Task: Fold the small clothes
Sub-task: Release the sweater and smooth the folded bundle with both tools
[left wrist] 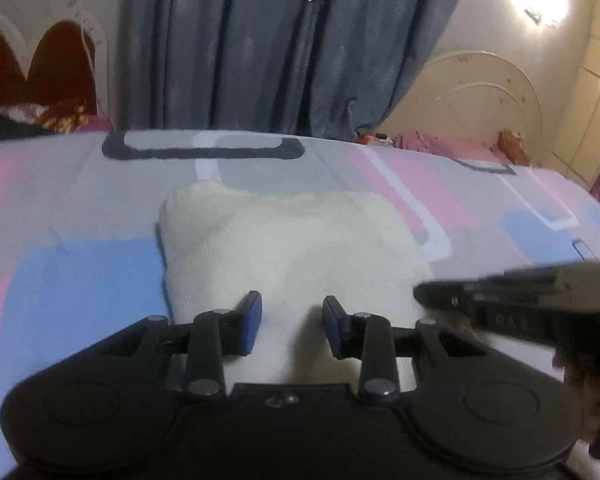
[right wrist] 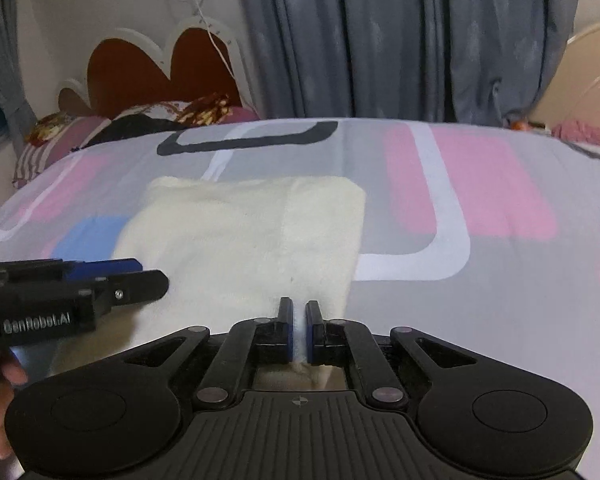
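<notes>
**Cream knit mid-fold, right tongs pinching near edge**

Cream knit garment (right wrist: 240, 236) lies on the bed (right wrist: 480, 280), on a grey bedspread with pink, blue and white blocks. It reads as a roughly rectangular packet; a vertical step runs near its right side in the right wrist view, which suggests one layer is already turned over. Judged partly folded, with at least one more fold left.

Right tongs (right wrist: 299, 330): nearly closed, a thin strip of the garment's near edge clamped between the blue pads.

Left tongs (left wrist: 292, 328): jaws apart, nothing between them, poised over the near edge of the garment; contact with the cloth cannot be told.

Hard to make out: the garment type (no sleeves or neckline visible); its near edge is hidden behind both tool bodies. The left wrist view is blurred, especially the right tool entering from the side. Blue curtain (left wrist: 260, 40) and headboard (right wrist: 152, 68) stand behind the bed.
</notes>
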### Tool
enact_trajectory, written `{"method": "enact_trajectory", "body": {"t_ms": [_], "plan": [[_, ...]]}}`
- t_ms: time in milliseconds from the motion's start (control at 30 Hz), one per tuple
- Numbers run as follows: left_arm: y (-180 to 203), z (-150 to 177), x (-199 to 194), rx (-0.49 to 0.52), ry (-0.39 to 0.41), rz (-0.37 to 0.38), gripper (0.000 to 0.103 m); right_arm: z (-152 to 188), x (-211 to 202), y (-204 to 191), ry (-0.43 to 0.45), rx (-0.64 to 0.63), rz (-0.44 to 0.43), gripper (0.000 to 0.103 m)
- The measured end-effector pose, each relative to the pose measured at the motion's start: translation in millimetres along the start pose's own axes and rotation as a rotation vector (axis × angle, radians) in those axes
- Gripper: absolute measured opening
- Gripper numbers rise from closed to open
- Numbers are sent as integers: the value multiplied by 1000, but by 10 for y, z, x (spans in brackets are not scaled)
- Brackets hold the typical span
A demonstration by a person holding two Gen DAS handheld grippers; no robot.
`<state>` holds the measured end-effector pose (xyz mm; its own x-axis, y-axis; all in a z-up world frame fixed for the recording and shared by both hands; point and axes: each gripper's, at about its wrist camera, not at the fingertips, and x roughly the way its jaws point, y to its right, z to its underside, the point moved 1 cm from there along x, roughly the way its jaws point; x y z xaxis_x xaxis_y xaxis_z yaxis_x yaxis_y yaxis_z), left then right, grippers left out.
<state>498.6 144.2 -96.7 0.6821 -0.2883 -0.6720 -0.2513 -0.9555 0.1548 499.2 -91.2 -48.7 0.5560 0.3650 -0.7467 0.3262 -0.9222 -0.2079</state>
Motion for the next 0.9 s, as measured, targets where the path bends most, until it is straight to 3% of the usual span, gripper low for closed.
{"method": "enact_trajectory", "body": {"t_ms": [133,300,400,567,667,767,900], "plan": [[159,283,-337,36,18,19,37,138,-349,-82,32,-30,-37,4],[315,805,-501,83,-39,-5,37,722,-625,-182,-55,-39,-39,4],[344,967,-686,91,-24,-23,37,1048,-770,-217,-63,-51,-4,4],[389,1030,-821,62,-26,-44,38,1153,-1064,-364,-4,-52,-2,4],[392,1024,-783,53,-33,-61,38,1295,-840,-302,-105,-5,24,3],[426,1005,-875,41,-36,-73,38,1306,-868,-236,-99,80,11,4],[464,1044,-1086,5,-13,-87,37,1303,-1102,-248,-33,98,-3,4]]}}
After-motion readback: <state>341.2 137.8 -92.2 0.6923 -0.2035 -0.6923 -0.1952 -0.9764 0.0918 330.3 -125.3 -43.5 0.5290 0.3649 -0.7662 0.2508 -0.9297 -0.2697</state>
